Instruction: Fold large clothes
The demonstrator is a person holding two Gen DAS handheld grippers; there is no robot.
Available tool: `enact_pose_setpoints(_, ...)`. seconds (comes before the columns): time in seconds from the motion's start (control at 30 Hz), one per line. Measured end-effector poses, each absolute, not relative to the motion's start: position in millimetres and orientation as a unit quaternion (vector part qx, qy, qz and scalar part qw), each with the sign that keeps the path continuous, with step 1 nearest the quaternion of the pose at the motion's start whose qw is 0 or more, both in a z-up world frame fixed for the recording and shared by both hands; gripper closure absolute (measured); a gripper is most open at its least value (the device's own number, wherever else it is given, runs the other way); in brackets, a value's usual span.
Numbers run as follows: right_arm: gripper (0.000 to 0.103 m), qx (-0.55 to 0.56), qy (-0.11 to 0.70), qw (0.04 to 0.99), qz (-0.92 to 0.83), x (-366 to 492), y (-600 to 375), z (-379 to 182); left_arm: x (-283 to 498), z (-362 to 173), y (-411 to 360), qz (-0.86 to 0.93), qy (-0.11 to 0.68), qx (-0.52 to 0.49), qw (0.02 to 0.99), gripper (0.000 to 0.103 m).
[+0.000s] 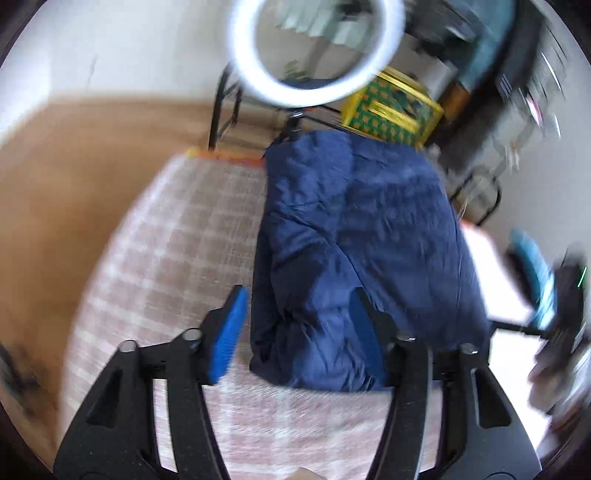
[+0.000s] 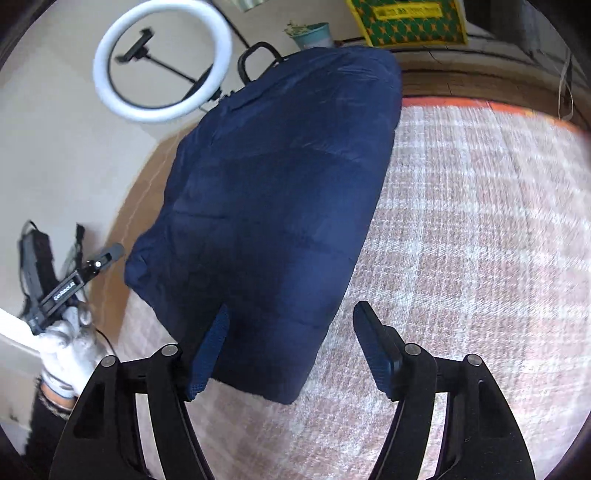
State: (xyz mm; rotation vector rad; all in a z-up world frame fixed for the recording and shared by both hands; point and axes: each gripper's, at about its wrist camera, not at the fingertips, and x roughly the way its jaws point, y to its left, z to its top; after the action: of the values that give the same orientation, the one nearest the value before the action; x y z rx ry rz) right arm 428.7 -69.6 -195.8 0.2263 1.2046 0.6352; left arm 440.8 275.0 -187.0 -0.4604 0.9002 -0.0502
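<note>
Navy padded garment (image 1: 354, 236), folded into a long thick bundle, lies on a pink-and-white checked cloth (image 1: 177, 236) spread over the surface, its far end reaching toward a ring light (image 1: 314, 48) on a stand and a yellow-and-green patterned box (image 1: 391, 107). Both views are smeared with blur.

The left hand-held gripper (image 1: 299, 328) hovers at the bundle's near end with its blue-padded fingers (image 1: 229, 332) spread apart; one pad sits over the checked cloth just beside the garment's edge, the other over the navy fabric, and nothing is pinched between them.

In the right wrist view, the right hand-held gripper (image 2: 291, 347) is likewise spread wide, one pad over the garment's (image 2: 273, 192) near corner and the other over the checked cloth (image 2: 480, 229). I can't tell whether that pad touches the fabric. Off to the side, a white-gloved hand (image 2: 66, 347) grips the other tool's handle, and a small potted plant (image 2: 314, 35) stands beyond the bundle.
</note>
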Motion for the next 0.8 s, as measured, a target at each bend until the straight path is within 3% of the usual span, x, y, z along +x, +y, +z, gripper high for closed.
enact_pose_setpoints(0.23, 0.028, 0.174, 0.589, 0.727, 0.307, 445, -66, -231, 481, -250, 309, -0.079, 0.508, -0.375, 0.771, 0.031)
enact_pose_setpoints(0.47, 0.026, 0.237, 0.580, 0.699, 0.345, 453, -65, -243, 501, -272, 294, -0.138, 0.519, -0.399, 0.743, 0.031)
enact_pose_setpoints(0.5, 0.026, 0.237, 0.577, 0.700, 0.349, 453, -63, -243, 503, -273, 294, -0.141, 0.514, -0.406, 0.742, 0.036)
enact_pose_setpoints(0.53, 0.029, 0.233, 0.576, 0.699, 0.354, 451, -63, -243, 507, -275, 294, -0.145, 0.512, -0.415, 0.738, 0.051)
enact_pose_setpoints(0.6, 0.044, 0.218, 0.574, 0.704, 0.357, 449, -59, -243, 511, -278, 289, -0.145, 0.508, -0.419, 0.739, 0.061)
enact_pose_setpoints(0.63, 0.057, 0.218, 0.575, 0.703, 0.358, 448, -61, -244, 510, -277, 287, -0.144, 0.503, -0.413, 0.746, 0.067)
enact_pose_setpoints(0.67, 0.067, 0.222, 0.576, 0.701, 0.358, 449, -63, -246, 511, -274, 283, -0.144, 0.499, -0.406, 0.752, 0.069)
enact_pose_setpoints(0.8, 0.080, 0.214, 0.570, 0.708, 0.359, 448, -72, -238, 507, -257, 270, -0.136, 0.494, -0.368, 0.776, 0.076)
